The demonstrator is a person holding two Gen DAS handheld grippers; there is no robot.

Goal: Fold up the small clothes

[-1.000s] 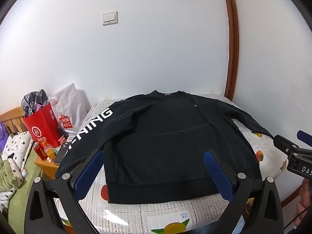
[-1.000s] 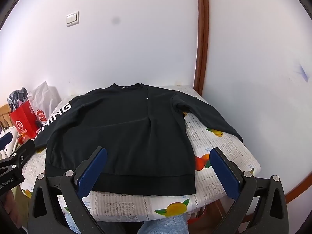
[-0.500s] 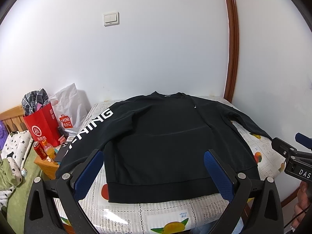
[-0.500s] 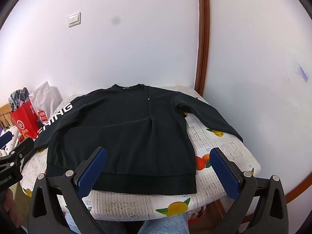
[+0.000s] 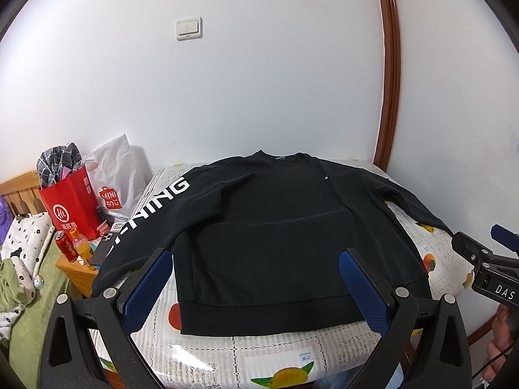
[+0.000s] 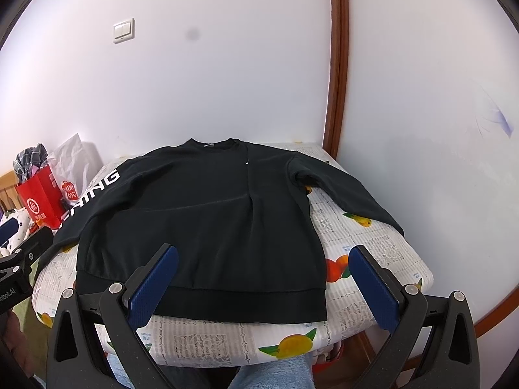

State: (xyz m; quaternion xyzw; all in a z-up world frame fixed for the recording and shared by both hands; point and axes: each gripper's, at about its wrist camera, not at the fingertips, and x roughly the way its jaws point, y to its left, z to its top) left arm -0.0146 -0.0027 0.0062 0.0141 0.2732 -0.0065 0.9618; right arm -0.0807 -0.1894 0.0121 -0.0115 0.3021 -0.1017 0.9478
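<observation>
Left wrist view: black sweatshirt lies flat on the fruit-print table. Both grippers, left gripper and right gripper, hover with jaws spread, empty. Soft, limp fabric; best pinched at hem corners or sleeves.

Two fisheye views look forward and slightly down from the near edge of the bench, toward the white wall. Both share the spread black sweatshirt; the left view sits further left, the right further right.

- sweatshirt sleeve lettering partly hidden, only "-NING" readable
- right gripper cut off at 3 o'clock edge
- red bag contents unclear
</observation>
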